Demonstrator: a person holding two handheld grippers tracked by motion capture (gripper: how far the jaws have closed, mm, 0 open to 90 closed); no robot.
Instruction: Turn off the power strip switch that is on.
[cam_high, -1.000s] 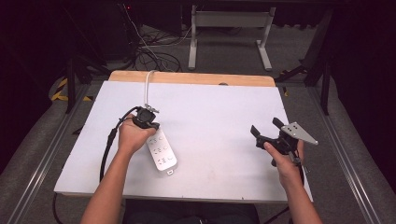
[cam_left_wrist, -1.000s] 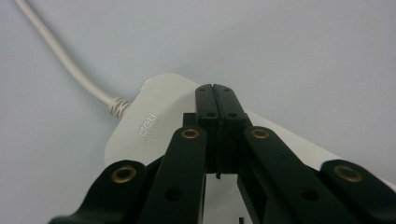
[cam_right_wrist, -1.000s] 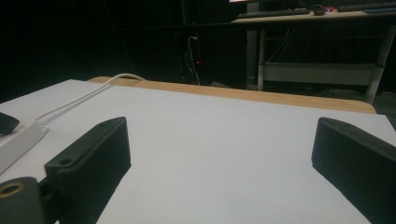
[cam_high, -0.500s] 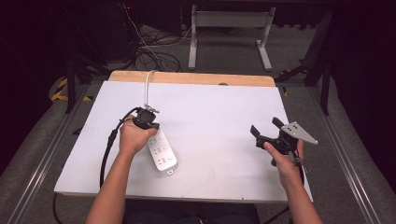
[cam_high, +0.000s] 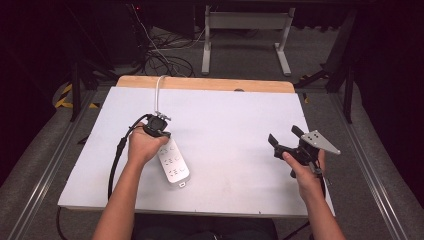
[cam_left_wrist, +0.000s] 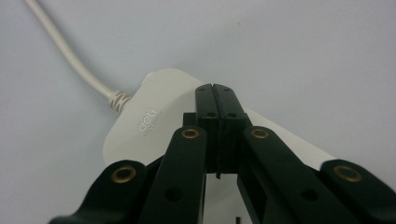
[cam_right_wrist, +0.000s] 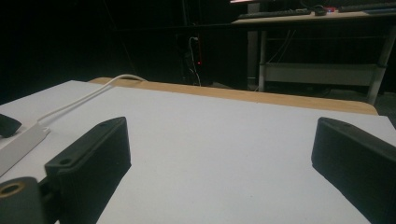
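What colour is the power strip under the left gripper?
White, with a white cord; the power strip shows best in the left gripper view.

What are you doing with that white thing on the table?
A person holds a pair of tongs in each hand at a white table. The left tongs are shut, their tips poised over the cord end of a white power strip lying flat on the table; whether they touch it is unclear. Its white cable runs off the far edge. The right tongs are open and hold nothing, off to the side.
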